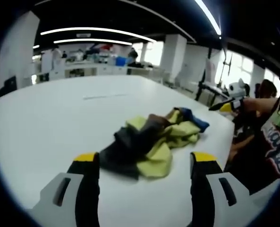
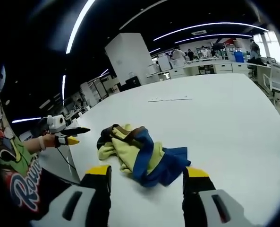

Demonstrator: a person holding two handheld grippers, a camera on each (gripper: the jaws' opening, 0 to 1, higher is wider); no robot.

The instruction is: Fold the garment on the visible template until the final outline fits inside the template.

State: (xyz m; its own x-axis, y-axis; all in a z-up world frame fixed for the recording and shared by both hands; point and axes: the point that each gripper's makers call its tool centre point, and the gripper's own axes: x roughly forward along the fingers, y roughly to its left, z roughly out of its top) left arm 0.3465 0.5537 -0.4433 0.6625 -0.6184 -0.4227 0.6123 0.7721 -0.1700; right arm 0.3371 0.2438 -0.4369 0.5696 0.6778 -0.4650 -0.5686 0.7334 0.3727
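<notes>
Both my grippers, left (image 1: 145,163) and right (image 2: 147,176), hover with fingers spread apart, gripping nothing, near the crumpled yellow, blue and dark fabric garment (image 1: 154,139) (image 2: 142,153) on the white desk (image 1: 50,123) (image 2: 224,113).

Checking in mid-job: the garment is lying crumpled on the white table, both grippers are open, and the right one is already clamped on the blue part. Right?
Not quite. The right gripper is open but clamps nothing: in the right gripper view its jaws stand apart, either side of the blue part, short of the garment. The garment does lie crumpled on the white table, and the left gripper is open.
</notes>
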